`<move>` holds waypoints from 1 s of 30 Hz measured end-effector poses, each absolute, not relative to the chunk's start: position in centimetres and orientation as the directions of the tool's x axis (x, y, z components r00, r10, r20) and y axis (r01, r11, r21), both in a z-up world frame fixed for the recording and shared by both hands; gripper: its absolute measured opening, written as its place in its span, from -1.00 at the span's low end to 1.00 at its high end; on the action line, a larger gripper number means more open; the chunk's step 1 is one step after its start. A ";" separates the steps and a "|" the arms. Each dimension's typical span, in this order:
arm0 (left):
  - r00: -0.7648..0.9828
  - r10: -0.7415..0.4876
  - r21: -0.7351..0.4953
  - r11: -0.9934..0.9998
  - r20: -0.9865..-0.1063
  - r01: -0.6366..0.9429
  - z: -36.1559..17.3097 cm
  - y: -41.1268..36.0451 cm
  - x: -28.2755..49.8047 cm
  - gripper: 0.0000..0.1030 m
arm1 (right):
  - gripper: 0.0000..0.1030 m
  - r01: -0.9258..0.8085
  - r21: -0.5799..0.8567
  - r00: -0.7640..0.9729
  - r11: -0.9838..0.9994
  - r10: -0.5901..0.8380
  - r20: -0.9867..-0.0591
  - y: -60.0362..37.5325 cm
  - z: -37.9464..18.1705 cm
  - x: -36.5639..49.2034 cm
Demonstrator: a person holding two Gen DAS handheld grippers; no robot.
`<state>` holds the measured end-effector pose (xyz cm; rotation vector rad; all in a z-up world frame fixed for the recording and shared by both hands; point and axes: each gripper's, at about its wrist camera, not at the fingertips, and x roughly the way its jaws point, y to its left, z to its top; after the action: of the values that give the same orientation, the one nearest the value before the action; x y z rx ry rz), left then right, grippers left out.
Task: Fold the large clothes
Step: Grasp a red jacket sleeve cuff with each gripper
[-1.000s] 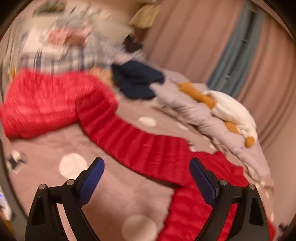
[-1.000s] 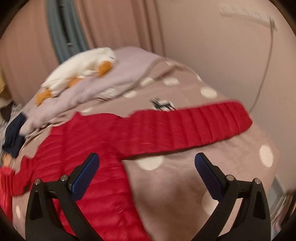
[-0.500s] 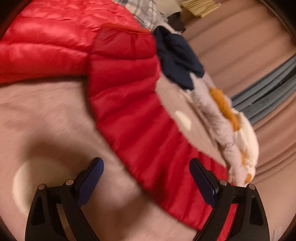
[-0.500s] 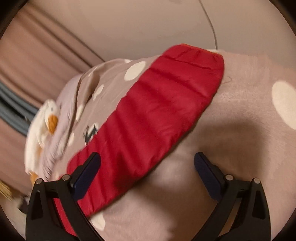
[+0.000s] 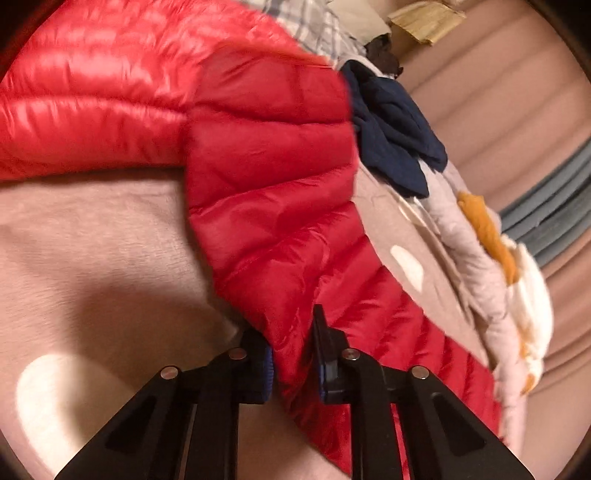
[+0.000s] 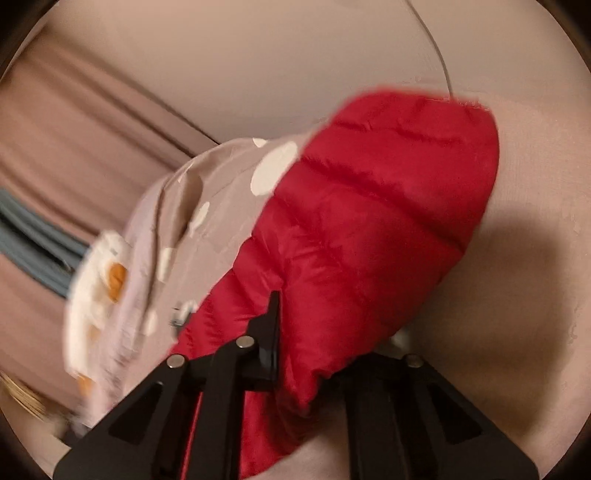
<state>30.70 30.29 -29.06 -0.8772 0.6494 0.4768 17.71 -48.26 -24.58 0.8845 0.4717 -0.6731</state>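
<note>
A red quilted puffer jacket lies spread on a beige dotted bedspread (image 5: 92, 258). In the left wrist view its body (image 5: 92, 92) fills the upper left and one sleeve (image 5: 273, 184) runs down to my left gripper (image 5: 291, 343), which is shut on the sleeve's edge. In the right wrist view the other sleeve (image 6: 369, 203) ends in a cuff at the upper right. My right gripper (image 6: 314, 332) is closing on that sleeve. The fabric bunches between its jaws and covers the right finger.
A navy garment (image 5: 395, 136) and a plaid cloth (image 5: 314, 18) lie beyond the jacket. A white and orange plush toy (image 5: 517, 280) (image 6: 99, 280) rests on a grey quilt (image 5: 469, 258) by the curtains. A wall with a thin cable (image 6: 436, 48) borders the bed.
Both grippers came down to the bed, rolled, and went from wide open to closed on the sleeves. The sleeve fabric now bunches up between each pair of jaws.
</note>
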 end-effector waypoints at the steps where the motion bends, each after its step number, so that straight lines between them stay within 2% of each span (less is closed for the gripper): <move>1: 0.704 0.135 -0.521 0.579 -0.697 -0.627 -28.6 29.8 30.5 -0.76 | -0.80 0.718 0.497 0.683 0.487 -0.357 -0.637 -48.3 -23.9 17.7; 4: 0.700 0.169 -0.468 0.633 -0.694 -0.617 -27.3 27.8 30.4 -0.79 | -0.82 0.745 0.434 0.647 0.507 -0.389 -0.655 -49.5 -22.3 16.7; 11: 0.692 0.223 -0.380 0.702 -0.687 -0.603 -25.8 24.9 29.5 -0.79 | -0.80 0.764 0.417 0.627 0.492 -0.419 -0.657 -52.3 -20.4 12.6; 13: 0.692 0.213 -0.379 0.708 -0.690 -0.596 -26.0 24.9 29.5 -0.79 | -0.70 0.755 0.433 0.638 0.493 -0.397 -0.660 -52.5 -20.7 12.3; 14: 0.689 0.198 -0.389 0.702 -0.697 -0.596 -26.3 25.4 29.7 -0.79 | -0.57 0.758 0.440 0.636 0.482 -0.393 -0.665 -52.6 -20.9 12.3; 15: 0.689 0.187 -0.403 0.693 -0.701 -0.598 -26.4 25.7 29.5 -0.75 | -0.33 0.766 0.450 0.629 0.459 -0.392 -0.671 -52.9 -21.2 11.9; 17: 0.682 0.149 -0.446 0.654 -0.716 -0.611 -27.1 27.0 29.5 -0.72 | -0.13 0.775 0.475 0.626 0.418 -0.401 -0.669 -53.3 -21.5 10.7; 19: 0.694 0.129 -0.474 0.643 -0.708 -0.602 -27.6 27.6 29.4 -0.54 | -0.13 0.783 0.476 0.618 0.401 -0.413 -0.669 -53.4 -21.6 10.5; 21: 0.673 0.162 -0.438 0.646 -0.721 -0.625 -28.1 28.1 29.7 -0.04 | -0.05 0.777 0.481 0.624 0.406 -0.400 -0.671 -53.7 -21.8 10.2; 23: 0.644 0.202 -0.408 0.627 -0.738 -0.664 -28.7 28.8 30.0 0.14 | 0.04 0.770 0.493 0.634 0.405 -0.397 -0.663 -53.8 -21.9 10.2; 27: 0.700 0.179 -0.494 0.590 -0.692 -0.639 -29.4 31.2 30.5 0.16 | 0.33 0.748 0.538 0.663 0.390 -0.398 -0.634 -53.9 -22.3 10.2; 29: 0.718 0.157 -0.516 0.593 -0.678 -0.618 -29.6 32.2 31.5 0.16 | 0.37 0.750 0.537 0.661 0.387 -0.408 -0.629 -53.8 -22.4 10.4; 30: 0.712 0.162 -0.510 0.592 -0.683 -0.624 -29.8 32.6 31.8 -0.02 | 0.36 0.754 0.527 0.656 0.392 -0.416 -0.629 -53.6 -22.3 10.6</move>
<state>31.76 32.61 -29.81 -0.8166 0.6318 0.4945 10.57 -53.65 -22.35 0.8897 0.4335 -0.7728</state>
